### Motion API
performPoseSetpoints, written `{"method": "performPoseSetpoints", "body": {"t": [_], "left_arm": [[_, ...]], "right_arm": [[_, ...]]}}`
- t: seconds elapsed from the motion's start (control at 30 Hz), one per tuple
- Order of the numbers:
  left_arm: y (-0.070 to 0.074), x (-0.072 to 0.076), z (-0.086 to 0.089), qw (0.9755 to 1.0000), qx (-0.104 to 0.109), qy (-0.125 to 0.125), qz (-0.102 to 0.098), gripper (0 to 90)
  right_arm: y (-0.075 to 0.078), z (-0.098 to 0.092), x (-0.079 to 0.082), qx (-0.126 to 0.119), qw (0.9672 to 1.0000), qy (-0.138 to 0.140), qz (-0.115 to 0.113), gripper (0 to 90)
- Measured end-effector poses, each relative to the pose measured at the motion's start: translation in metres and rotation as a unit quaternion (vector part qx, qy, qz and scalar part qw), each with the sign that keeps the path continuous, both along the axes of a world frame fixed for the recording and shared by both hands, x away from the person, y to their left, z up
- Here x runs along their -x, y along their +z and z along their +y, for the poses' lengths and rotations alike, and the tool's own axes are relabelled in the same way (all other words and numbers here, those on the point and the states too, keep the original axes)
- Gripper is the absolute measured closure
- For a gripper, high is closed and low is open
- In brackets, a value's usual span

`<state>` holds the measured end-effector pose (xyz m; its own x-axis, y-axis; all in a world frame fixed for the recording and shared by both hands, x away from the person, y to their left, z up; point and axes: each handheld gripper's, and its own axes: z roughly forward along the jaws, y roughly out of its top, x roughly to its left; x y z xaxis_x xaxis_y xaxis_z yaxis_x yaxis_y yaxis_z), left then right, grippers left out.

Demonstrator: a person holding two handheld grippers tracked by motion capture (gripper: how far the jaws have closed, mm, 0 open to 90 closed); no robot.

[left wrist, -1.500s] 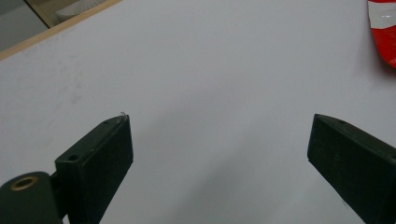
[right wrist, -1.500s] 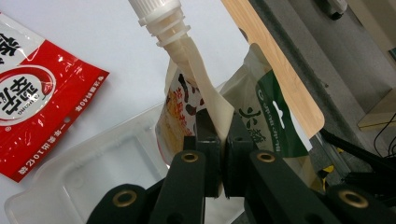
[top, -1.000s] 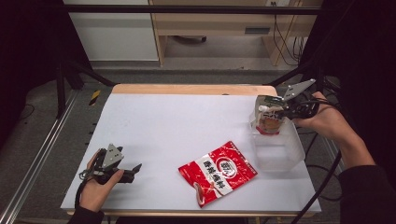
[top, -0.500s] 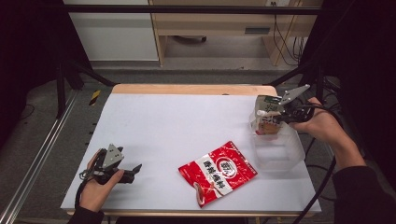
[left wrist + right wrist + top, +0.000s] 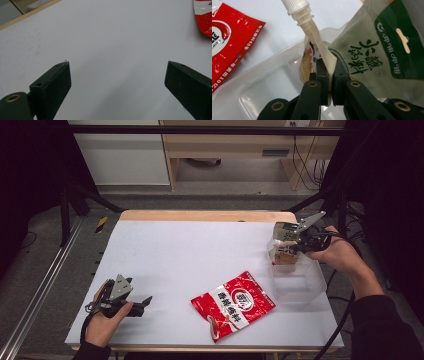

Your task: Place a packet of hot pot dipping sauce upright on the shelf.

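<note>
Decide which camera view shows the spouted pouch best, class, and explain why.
The right gripper view: the spouted pouch sits close up, its white cap and printing visible, pinched by the right gripper above the clear tray. The high view shows it small and far; the left gripper view doesn't help.

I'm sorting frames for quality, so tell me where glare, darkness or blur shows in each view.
High view: the white table is evenly lit, the room's sides dark. Left gripper view: soft shadows under the open left gripper, red packet sharp. Right gripper view: glare on the clear tray; the pouch, pinched in the right gripper, is slightly soft.
</note>
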<state>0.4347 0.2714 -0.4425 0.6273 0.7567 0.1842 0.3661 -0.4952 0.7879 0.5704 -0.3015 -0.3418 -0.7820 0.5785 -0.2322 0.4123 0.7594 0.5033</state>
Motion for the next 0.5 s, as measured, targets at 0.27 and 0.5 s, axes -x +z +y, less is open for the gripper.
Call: {"method": "performPoseSetpoints", "body": {"t": [0.27, 0.5], "left_arm": [[0.000, 0.000, 0.000, 1.0000, -0.001, 0.000, 0.001, 6.6], [0.000, 0.000, -0.001, 1.0000, -0.003, 0.000, 0.001, 6.6]], "right_arm": [[-0.003, -0.010, -0.001, -0.009, 0.9998, -0.018, 0.008, 85.4], [-0.004, -0.016, -0.001, -0.013, 0.9994, -0.030, 0.010, 78.5]]}}
